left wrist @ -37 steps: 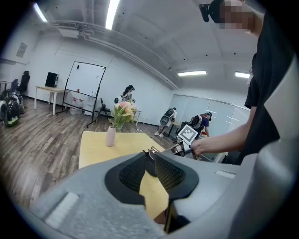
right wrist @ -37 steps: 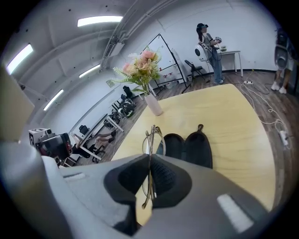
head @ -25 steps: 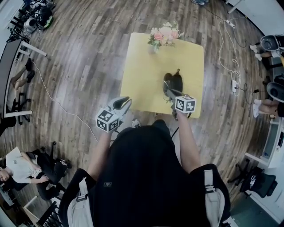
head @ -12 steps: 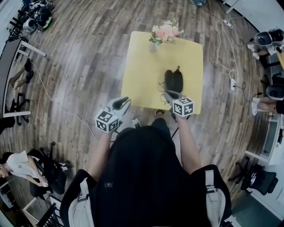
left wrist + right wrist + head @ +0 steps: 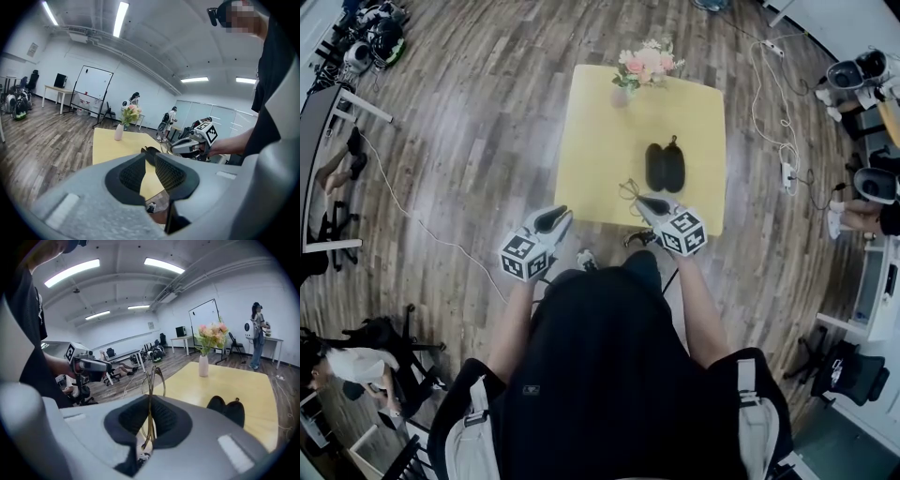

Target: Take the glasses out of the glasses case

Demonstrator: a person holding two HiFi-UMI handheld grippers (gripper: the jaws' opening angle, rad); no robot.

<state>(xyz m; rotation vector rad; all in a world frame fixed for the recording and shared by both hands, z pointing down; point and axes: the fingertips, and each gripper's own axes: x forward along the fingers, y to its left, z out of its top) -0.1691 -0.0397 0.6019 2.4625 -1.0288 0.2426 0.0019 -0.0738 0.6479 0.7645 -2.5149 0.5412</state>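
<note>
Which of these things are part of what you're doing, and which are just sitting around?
In the job:
thin wire-framed glasses, clamped in the right tongs
black oval glasses case, lying open on the yellow square table

Just lying about:
pale vase of pink flowers at the table's far edge
left tongs, open and empty

The surface (image 5: 600, 141) is a square yellow top standing on a wood-plank floor (image 5: 469, 122). Two things lie on it. A small pale vase (image 5: 622, 96) with pink and white flowers (image 5: 645, 64) stands upright at the far edge, a little left of that edge's middle. The black glasses case (image 5: 665, 167) lies open right of centre, its two dark halves side by side and touching, well apart from the vase
</note>
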